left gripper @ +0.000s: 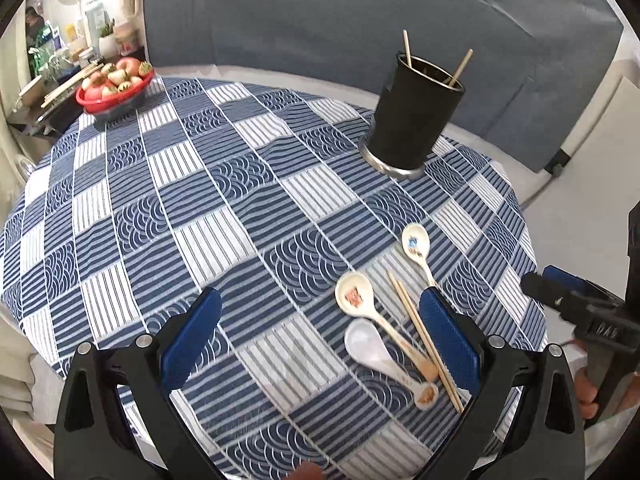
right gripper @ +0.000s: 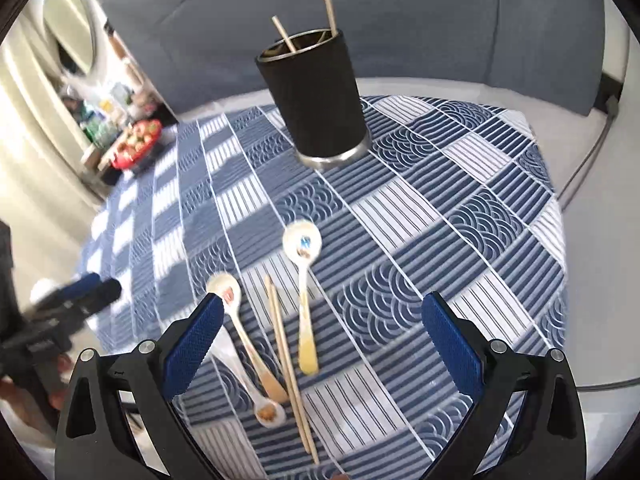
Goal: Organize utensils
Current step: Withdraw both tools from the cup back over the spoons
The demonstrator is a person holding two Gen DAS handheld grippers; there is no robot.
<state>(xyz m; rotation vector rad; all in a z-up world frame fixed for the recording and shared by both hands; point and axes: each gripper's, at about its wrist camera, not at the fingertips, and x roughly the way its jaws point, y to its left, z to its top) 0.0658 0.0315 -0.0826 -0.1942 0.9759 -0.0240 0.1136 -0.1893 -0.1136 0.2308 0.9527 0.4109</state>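
Observation:
A black utensil cup [left gripper: 412, 116] with a steel base stands on the blue checked tablecloth and holds two chopsticks [left gripper: 460, 68]; it also shows in the right wrist view [right gripper: 316, 100]. Three ceramic spoons lie on the cloth: a blue-patterned one [left gripper: 416, 244] [right gripper: 303, 248], a red-patterned one [left gripper: 356, 296] [right gripper: 226, 292] and a plain white one [left gripper: 368, 346]. A pair of wooden chopsticks [left gripper: 424, 336] [right gripper: 288, 352] lies among them. My left gripper [left gripper: 320, 340] is open and empty above the cloth, left of the spoons. My right gripper [right gripper: 320, 344] is open and empty above the chopsticks.
A red bowl of fruit [left gripper: 116, 88] sits at the table's far left edge. A grey-blue sofa back [left gripper: 360, 12] rises behind the table. The table edge curves off on the right. The right gripper also shows in the left wrist view [left gripper: 568, 300].

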